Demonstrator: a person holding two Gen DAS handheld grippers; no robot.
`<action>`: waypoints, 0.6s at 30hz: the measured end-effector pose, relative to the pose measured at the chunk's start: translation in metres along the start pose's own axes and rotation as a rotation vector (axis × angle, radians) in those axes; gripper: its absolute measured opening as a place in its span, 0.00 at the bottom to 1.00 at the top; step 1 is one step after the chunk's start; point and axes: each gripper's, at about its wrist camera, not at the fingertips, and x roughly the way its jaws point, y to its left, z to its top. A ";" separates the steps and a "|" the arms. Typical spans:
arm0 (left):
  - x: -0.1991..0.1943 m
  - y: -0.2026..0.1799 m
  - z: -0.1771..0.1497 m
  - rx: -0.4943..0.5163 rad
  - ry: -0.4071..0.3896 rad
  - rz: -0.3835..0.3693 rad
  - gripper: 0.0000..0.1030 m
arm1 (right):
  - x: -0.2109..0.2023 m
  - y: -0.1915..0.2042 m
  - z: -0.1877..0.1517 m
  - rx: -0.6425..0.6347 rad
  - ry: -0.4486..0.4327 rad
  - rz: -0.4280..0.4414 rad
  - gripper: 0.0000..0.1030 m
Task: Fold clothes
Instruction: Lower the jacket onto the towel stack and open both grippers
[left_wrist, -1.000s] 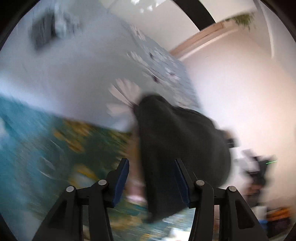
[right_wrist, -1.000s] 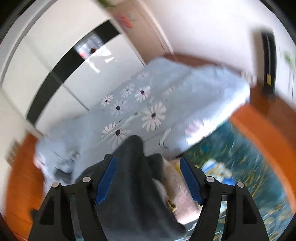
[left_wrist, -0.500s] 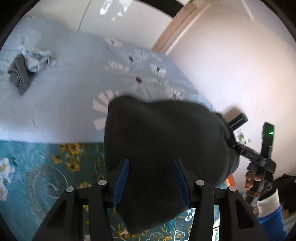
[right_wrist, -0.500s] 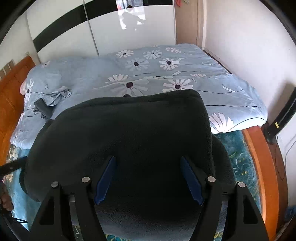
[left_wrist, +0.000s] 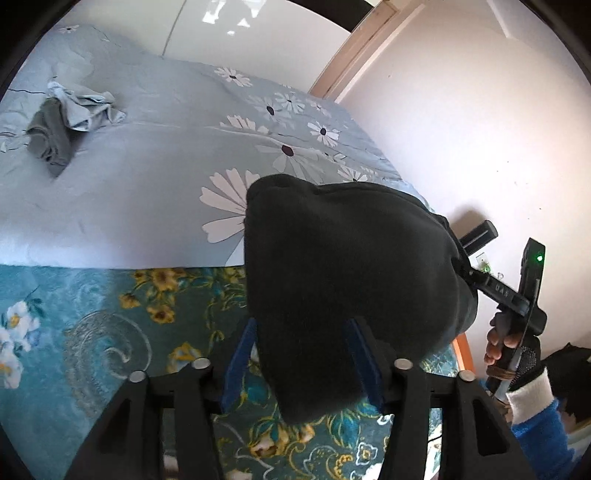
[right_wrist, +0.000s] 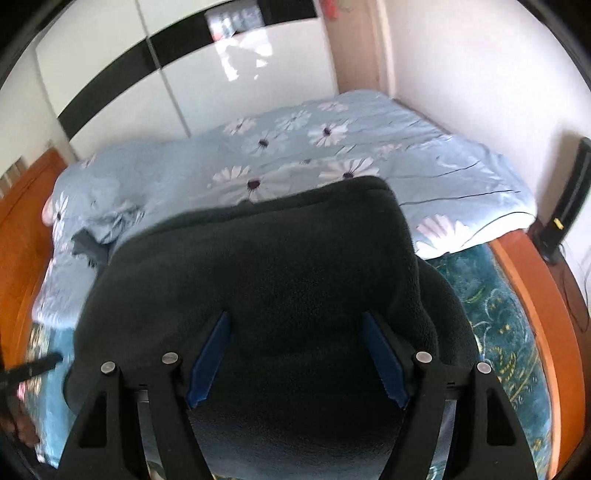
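Since a second ago both cameras have steadied out of a blurred swing, and the dark fleece garment (left_wrist: 351, 266), then a narrow hanging strip, now stretches broad between the two claws.

It hangs in the air over the teal flowered sheet (left_wrist: 74, 332) at the near edge of the bed, with the pale blue daisy quilt (left_wrist: 147, 166) beyond it. The left claw (left_wrist: 301, 363) has its blue pads apart with cloth bunched between them; whether they actually pinch the fleece I cannot tell, since the fabric hides the contact. The right claw (right_wrist: 295, 358) looks the same: pads set wide, the garment (right_wrist: 258, 277) draped across and between them, grip hidden. In the left view the right claw's handle and the person's hand (left_wrist: 506, 339) show just past the garment's far edge.

A crumpled heap of grey and light blue clothes (left_wrist: 70, 118) lies well apart on the quilt.

My judgement is that the step in hand is spreading the fleece out by its edge, held up and taut. Whether it is being carried to the bed for laying flat or lifted off it mid-fold, these views do not settle. Either way, keeping the two claws level should keep the cloth from sagging or twisting.
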 end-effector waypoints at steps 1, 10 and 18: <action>-0.006 0.002 -0.005 0.001 -0.006 0.012 0.66 | -0.007 0.004 -0.003 0.011 -0.026 -0.008 0.73; -0.020 0.011 -0.059 -0.028 -0.029 0.012 0.86 | -0.060 0.023 -0.033 0.083 -0.131 -0.132 0.73; -0.026 -0.004 -0.091 -0.005 -0.095 0.122 1.00 | -0.053 0.034 -0.072 0.062 -0.012 -0.207 0.87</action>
